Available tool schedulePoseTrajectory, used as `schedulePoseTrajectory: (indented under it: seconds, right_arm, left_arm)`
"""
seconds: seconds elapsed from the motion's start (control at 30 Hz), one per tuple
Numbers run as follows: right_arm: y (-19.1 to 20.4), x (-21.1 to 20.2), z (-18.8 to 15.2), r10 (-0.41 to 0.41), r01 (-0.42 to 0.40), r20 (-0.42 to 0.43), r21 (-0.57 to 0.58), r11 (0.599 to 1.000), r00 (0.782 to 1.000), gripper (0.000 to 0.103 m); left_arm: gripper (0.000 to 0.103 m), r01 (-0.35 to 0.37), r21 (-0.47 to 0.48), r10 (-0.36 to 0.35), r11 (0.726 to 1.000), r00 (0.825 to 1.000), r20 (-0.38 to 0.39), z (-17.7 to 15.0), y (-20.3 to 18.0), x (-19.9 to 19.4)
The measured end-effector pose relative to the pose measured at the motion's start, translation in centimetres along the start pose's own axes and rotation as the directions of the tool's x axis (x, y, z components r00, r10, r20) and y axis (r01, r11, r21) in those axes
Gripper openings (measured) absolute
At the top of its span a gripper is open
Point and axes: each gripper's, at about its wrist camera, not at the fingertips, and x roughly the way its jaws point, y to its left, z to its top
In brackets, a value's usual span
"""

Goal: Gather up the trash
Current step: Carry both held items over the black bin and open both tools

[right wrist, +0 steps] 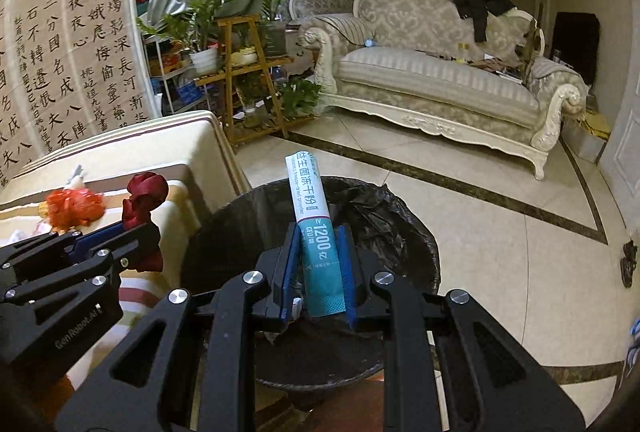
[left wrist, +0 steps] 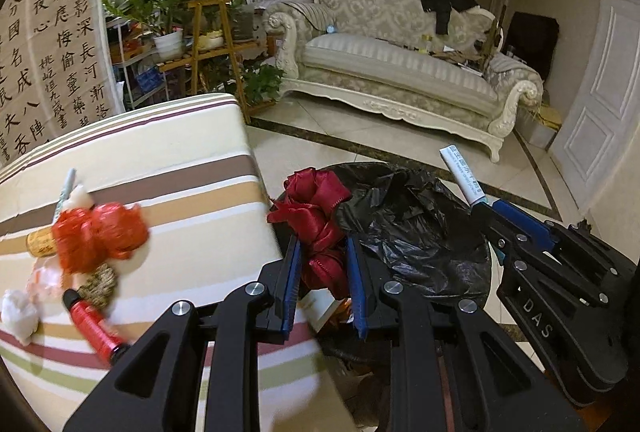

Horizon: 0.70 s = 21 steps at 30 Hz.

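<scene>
My left gripper (left wrist: 323, 264) is shut on a dark red ribbon bow (left wrist: 316, 212) and holds it at the near edge of the trash bin with a black liner (left wrist: 404, 228). My right gripper (right wrist: 320, 260) is shut on a white and teal powder sachet (right wrist: 310, 200) and holds it upright above the bin (right wrist: 384, 216). In the left wrist view the sachet (left wrist: 462, 174) sticks up at the right. On the striped table (left wrist: 168, 160) lie a red mesh wad (left wrist: 100, 232), a red cylinder (left wrist: 92, 324), a cork (left wrist: 40, 244) and white tissue (left wrist: 18, 312).
The bin stands on the tiled floor (right wrist: 500, 252) next to the table's corner. A cream sofa (left wrist: 400, 68) lines the far wall, with a wooden plant stand (left wrist: 216, 48) to its left. A white door (left wrist: 600, 80) is at the right.
</scene>
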Motion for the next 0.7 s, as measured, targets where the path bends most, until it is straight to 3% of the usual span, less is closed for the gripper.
schedulePoseTrajectory:
  seconds: [0.17,0.5,0.7]
  right_arm:
    - [-0.7,1.1,0.0,-0.006,0.006,-0.012,0.014,1.0,1.0,0.02]
    - [-1.4,1.5,-0.2,-0.018,0.019,-0.025,0.029,0.999,1.0,0.033]
    - [-0.3,0.3,-0.1,-0.016,0.016,-0.007,0.013,1.0,1.0,0.043]
  left_arm:
    - [0.024,-0.012,0.009,0.012,1.0,1.0,-0.013,0.6,-0.6,1.3]
    - [0.063,-0.035,-0.002,0.035,0.999,0.999,-0.003,0.8,-0.3,0.9]
    - [0.071,-0.059,-0.031,0.06,0.998,0.998,0.031,0.5,1.4,-1.2]
